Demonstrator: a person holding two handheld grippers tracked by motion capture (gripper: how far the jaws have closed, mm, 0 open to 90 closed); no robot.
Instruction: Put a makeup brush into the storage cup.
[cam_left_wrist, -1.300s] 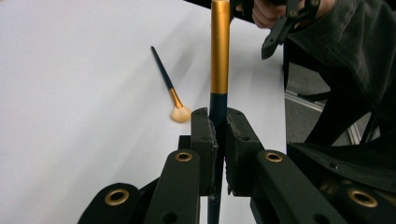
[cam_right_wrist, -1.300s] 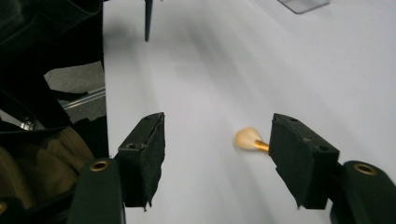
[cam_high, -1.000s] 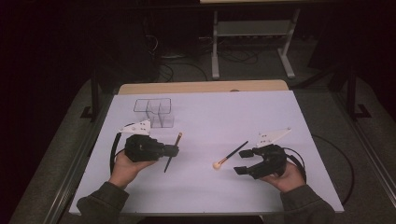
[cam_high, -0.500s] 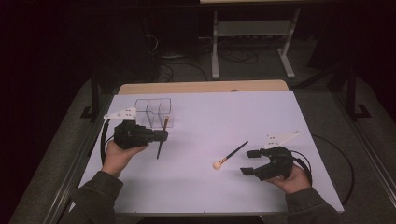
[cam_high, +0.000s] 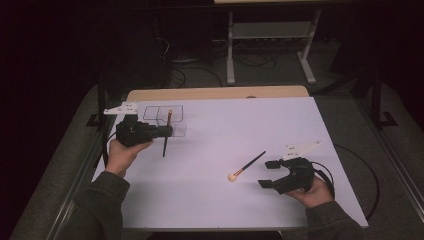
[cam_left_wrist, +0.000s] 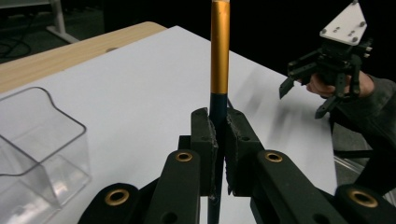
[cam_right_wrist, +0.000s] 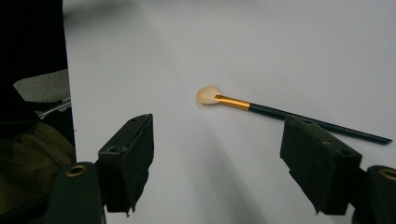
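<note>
Brushes were the work in hand. We noted the left gripper (cam_high: 167, 131) clamped on the dark handle of one makeup brush (cam_high: 166, 134), just below its gold ferrule (cam_left_wrist: 219, 49), jaws closed tight on it in the left gripper view. It was held upright, lifted off the white table (cam_high: 240, 125), beside the clear plastic organizer (cam_high: 165, 117) at the table's far left; we judged that the upright hold suits lowering it into a compartment. Which compartment lay beneath, we could not tell. A second makeup brush (cam_high: 247, 165) lay flat on the table, cream bristle head (cam_right_wrist: 208, 94) toward the person. The right gripper (cam_high: 271, 175) sat near it, jaws spread wide and empty, apparently lined up to take it.
</note>
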